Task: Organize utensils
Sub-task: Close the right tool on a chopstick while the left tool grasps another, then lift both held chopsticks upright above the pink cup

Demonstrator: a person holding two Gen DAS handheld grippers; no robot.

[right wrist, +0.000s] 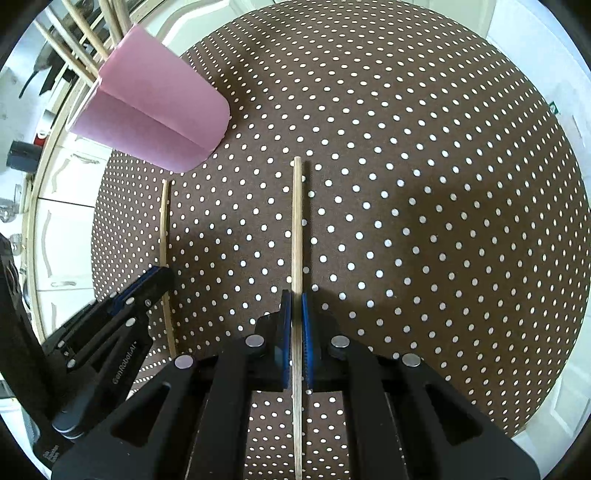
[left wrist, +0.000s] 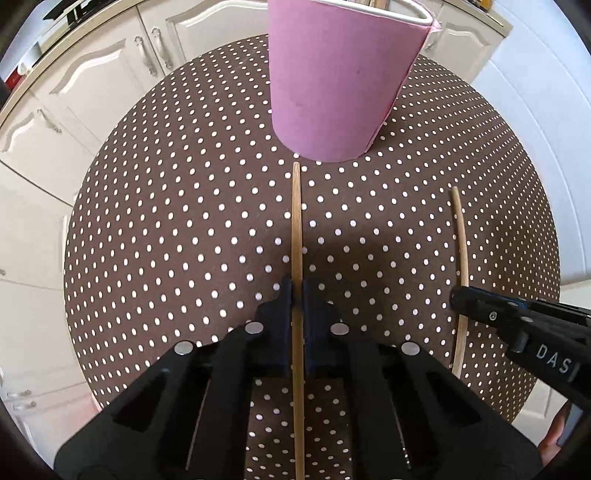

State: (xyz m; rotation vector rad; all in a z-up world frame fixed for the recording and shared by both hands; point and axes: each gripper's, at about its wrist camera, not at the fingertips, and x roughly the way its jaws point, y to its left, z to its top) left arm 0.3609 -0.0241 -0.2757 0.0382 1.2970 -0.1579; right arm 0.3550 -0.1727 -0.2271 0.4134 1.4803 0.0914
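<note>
A brown cloth with small white dots covers the round table, matte and finely woven; ahead of the left gripper stands a tall pink holder, smooth, tapering toward its base, with a white inner rim and a seam down one side; thin pale wooden sticks rise from its mouth in the right wrist view. The left gripper's black fingers with dark blue pads are drawn in on a slender round wooden chopstick, which runs straight forward between them, its far tip just short of the holder's base; the right gripper, blue-padded, is likewise closed around a second chopstick, pointing ahead over the cloth; the holder stands ahead and to its left.
</note>
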